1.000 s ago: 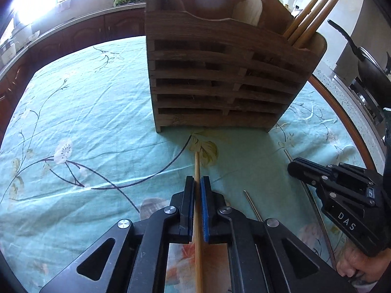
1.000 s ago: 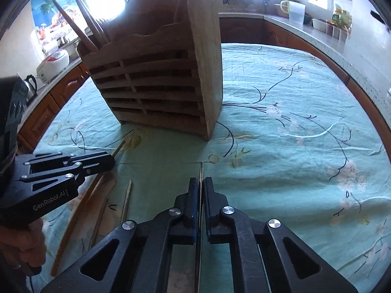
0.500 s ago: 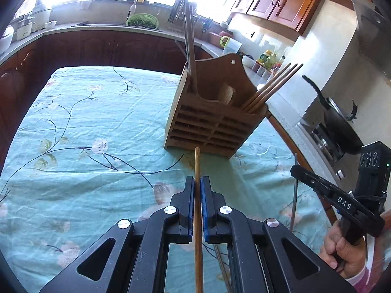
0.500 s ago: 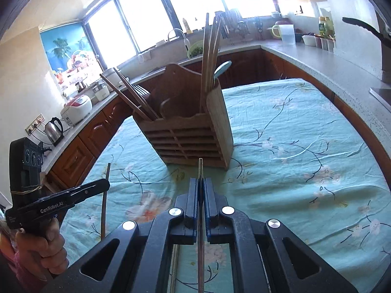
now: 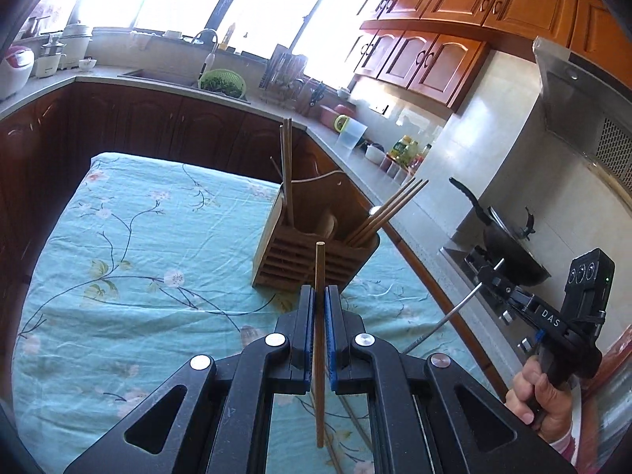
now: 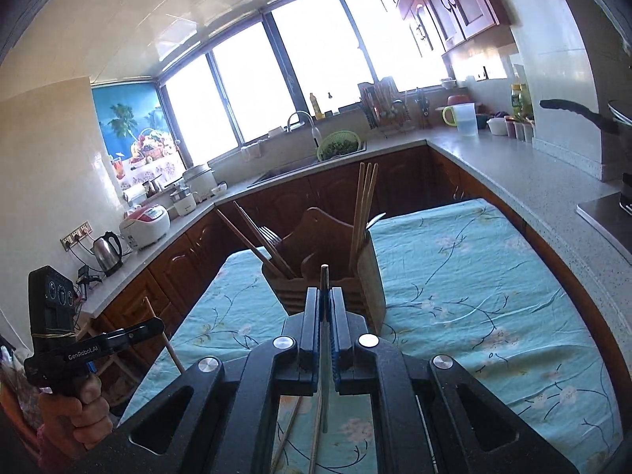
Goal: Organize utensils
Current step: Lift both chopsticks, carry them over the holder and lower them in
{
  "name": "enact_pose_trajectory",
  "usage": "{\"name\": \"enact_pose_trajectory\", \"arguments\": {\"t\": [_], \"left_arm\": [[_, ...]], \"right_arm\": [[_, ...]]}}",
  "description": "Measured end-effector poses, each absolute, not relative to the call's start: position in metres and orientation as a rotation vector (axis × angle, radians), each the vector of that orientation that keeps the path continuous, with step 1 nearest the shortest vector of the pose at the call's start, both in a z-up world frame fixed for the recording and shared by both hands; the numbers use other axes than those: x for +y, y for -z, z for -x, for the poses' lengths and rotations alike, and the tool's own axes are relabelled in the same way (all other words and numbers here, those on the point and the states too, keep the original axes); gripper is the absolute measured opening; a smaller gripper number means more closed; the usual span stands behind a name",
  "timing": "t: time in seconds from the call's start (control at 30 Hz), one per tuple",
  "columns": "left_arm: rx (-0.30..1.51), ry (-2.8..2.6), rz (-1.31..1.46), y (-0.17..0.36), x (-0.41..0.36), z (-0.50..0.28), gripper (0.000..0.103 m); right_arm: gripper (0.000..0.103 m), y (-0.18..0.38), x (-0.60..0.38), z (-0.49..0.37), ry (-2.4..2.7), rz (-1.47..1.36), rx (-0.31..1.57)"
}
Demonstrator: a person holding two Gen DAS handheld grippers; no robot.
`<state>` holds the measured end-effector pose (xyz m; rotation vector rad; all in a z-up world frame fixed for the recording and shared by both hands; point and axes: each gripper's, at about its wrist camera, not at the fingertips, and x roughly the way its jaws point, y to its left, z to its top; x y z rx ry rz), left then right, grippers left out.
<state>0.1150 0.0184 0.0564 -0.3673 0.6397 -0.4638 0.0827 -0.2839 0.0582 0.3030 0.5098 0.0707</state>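
My left gripper (image 5: 320, 290) is shut on a wooden chopstick (image 5: 319, 339) that pokes out past the fingertips, above the floral tablecloth (image 5: 138, 276). Ahead and below stands the slatted wooden utensil holder (image 5: 308, 256), with chopsticks (image 5: 389, 209) leaning in its compartments. My right gripper (image 6: 324, 290) is shut on a thin metal chopstick (image 6: 324, 355), facing the same holder (image 6: 371, 272) from the other side. Each gripper shows in the other's view: the right gripper (image 5: 497, 276) with its metal chopstick (image 5: 446, 320), the left gripper (image 6: 150, 326) with its wooden chopstick (image 6: 168, 345).
Loose chopsticks (image 6: 294, 422) lie on the cloth beneath the right gripper. A wok (image 5: 509, 245) sits on the stove beside the table's right edge. Counters ring the table, carrying a kettle (image 6: 106, 251), a rice cooker (image 6: 144, 221) and a green colander (image 5: 221, 83).
Both grippers have risen off the cloth, each lifting its chopstick with it. The holder now looks smaller and farther below, and both views have tilted up toward the kitchen.
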Motion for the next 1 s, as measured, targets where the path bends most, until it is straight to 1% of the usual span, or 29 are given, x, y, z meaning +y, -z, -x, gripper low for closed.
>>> {"name": "enact_pose_trajectory", "arguments": {"t": [0.17,0.73,1.0], "left_arm": [[0.604,0.461,0.368,-0.065,0.025,-0.106,0.003],[0.561,0.439,0.369,-0.072,0.028,-0.114,0.003],[0.484,0.433,0.36,-0.093,0.025,-0.123,0.003]], "right_arm": [[0.004,-0.063,-0.285,-0.081,-0.07,-0.305,0.494],[0.004,-0.061,-0.286,-0.083,-0.064,-0.316,0.491],[0.004,-0.076,-0.287,-0.095,-0.061,-0.301,0.442]]}}
